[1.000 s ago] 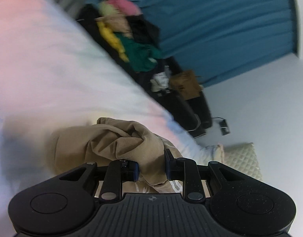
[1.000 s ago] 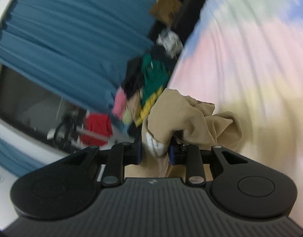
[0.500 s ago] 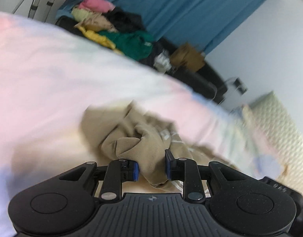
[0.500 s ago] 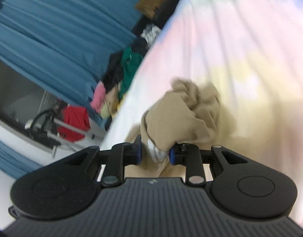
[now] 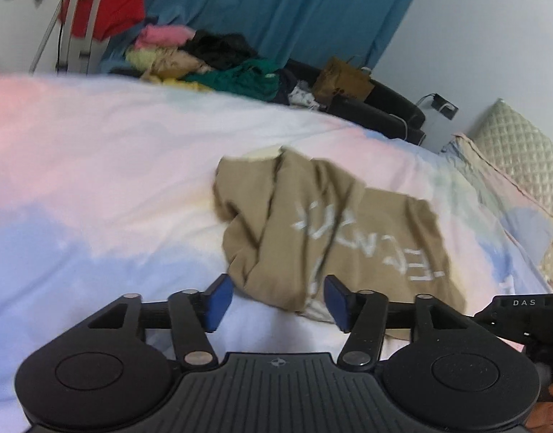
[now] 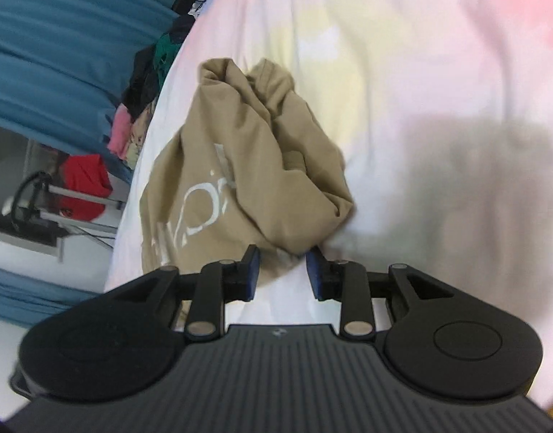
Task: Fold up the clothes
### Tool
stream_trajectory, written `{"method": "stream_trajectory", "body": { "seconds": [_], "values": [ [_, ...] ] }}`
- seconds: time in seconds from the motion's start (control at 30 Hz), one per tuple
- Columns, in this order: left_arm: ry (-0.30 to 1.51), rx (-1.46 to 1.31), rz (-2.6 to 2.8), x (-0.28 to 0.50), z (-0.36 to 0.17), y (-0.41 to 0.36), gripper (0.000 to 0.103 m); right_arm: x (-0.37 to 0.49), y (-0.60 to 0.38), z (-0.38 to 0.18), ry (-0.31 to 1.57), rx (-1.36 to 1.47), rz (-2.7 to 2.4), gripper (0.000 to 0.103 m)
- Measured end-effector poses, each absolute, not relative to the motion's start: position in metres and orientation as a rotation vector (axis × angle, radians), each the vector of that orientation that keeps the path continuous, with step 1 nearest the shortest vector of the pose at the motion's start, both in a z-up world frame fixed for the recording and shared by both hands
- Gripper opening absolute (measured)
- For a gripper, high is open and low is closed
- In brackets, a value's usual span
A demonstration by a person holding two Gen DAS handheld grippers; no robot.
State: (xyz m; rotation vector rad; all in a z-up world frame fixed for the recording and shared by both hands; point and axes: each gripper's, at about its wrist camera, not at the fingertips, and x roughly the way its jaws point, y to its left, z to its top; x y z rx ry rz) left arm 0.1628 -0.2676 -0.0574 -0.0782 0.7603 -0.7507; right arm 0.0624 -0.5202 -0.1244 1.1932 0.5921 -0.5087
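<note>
While both grippers sit low in their frames, the tan garment (image 5: pixel 323 227) lies crumpled on the pastel bedspread (image 5: pixel 96 166), centre-right in the left wrist view, white lettering facing up. Left gripper (image 5: pixel 278 301): jaws wide apart, holding nothing; garment's near edge lies between the blue pads (image 5: pixel 218 301). Right gripper (image 6: pixel 282 276): jaws parted, not clamped; a bunched fold of the garment (image 6: pixel 247 166) reaches between them. Clothes pile (image 5: pixel 211 61) and blue curtain (image 5: pixel 283 7) fill the upper frame.

Shirt (image 5: pixel 323 223) on bed (image 5: pixel 96 166), laundry pile (image 5: pixel 218 61) seemingly behind.
</note>
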Motion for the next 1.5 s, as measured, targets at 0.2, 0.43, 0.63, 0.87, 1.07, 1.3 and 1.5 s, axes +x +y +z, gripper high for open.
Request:
{"method": "stream_trajectory", "body": {
  "seconds": [0.2, 0.43, 0.63, 0.87, 1.07, 1.3, 1.5],
  "values": [
    [0.652, -0.013, -0.779, 0.119, 0.016, -0.266, 0.083, 0.035, -0.501, -0.052, 0.549, 1.019, -0.469, 0.037],
    [0.511, 0.069, -0.784, 0.058, 0.093, -0.259, 0.102, -0.001, -0.468, 0.041, 0.414, 0.777, -0.443, 0.093],
    [0.426, 0.058, -0.796, 0.007, 0.139, -0.239, 0.103, -0.039, -0.433, 0.094, 0.370, 0.612, -0.431, 0.093],
    [0.353, 0.041, -0.688, -0.040, 0.171, -0.194, 0.103, -0.075, -0.380, 0.124, 0.325, 0.431, -0.408, 0.093],
    [0.302, 0.080, -0.662, -0.082, 0.178, -0.156, 0.103, -0.100, -0.339, 0.126, 0.262, 0.384, -0.364, 0.093],
    [0.273, 0.077, -0.668, -0.111, 0.158, -0.125, 0.103, -0.113, -0.301, 0.103, 0.235, 0.299, -0.400, 0.093],
    [0.275, 0.078, -0.659, -0.124, 0.136, -0.111, 0.103, -0.121, -0.275, 0.080, 0.215, 0.265, -0.406, 0.093]
  ]
}}
